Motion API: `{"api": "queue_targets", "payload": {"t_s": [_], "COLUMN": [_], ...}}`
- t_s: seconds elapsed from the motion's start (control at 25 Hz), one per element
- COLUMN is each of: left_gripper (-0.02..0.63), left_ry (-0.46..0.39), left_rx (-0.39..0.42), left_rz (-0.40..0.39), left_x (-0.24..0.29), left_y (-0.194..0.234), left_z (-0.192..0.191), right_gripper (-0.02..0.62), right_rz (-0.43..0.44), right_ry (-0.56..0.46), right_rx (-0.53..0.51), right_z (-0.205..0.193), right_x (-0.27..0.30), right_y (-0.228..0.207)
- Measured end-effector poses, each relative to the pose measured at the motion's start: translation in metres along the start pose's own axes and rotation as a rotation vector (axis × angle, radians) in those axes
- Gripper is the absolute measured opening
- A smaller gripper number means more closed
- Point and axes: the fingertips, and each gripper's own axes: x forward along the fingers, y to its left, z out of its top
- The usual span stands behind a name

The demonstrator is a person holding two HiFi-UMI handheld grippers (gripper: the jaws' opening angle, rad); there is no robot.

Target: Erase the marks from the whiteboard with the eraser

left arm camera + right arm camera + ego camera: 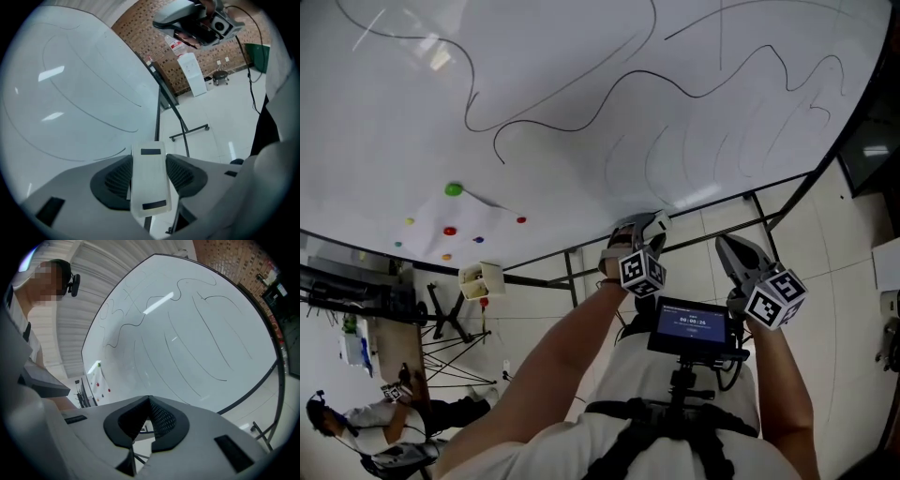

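Observation:
The whiteboard (581, 66) fills the upper part of the head view and carries several long wavy black marker lines (675, 84). My left gripper (649, 225) is just below the board's lower edge, shut on a white eraser (149, 178) with two dark strips. The eraser sticks out between the jaws, close to the board (70, 93) where thin lines (108, 124) run. My right gripper (729, 248) hangs to the right of it, off the board, with its jaws shut on nothing (149, 400). The right gripper view looks up along the marked board (187, 324).
Coloured magnets (453, 189) dot the board's lower left. The board's black stand frame (570, 277) runs under its edge over a white tiled floor. A white box (481, 278), a tripod (441, 319) and a seated person (356, 422) are at the left. A small screen (694, 326) sits at my chest.

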Motion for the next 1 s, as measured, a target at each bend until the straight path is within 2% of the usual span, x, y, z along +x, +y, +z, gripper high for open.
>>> {"api": "queue_targets", "payload": {"t_s": [0.16,0.4,0.56,0.72,1.0], "left_gripper": [0.25,0.25,0.25,0.25,0.249], "left_ry": [0.005,0.079,0.103,0.096,0.022], "left_rx": [0.124,0.195,0.215,0.23,0.243], "left_rz": [0.029,0.04,0.084,0.11,0.126], "left_x": [0.002,-0.016,-0.043,-0.04,-0.016], "left_y": [-0.003,-0.002,0.01,0.015,0.012], "left_z": [-0.007,-0.061,-0.084,-0.071,-0.013], "right_gripper": [0.018,0.018,0.018,0.018,0.018], "right_rz": [-0.018,-0.006,0.003,0.01,-0.001], "right_ry": [-0.002,-0.007,-0.003,0.006,0.001], "right_rx": [0.01,0.012,0.017,0.026,0.019], "right_z": [-0.001,-0.002,-0.004,-0.008,-0.007], "right_x": [-0.008,-0.007,-0.007,-0.004,-0.006], "right_y": [-0.007,-0.005,-0.005,-0.003,-0.004]}}
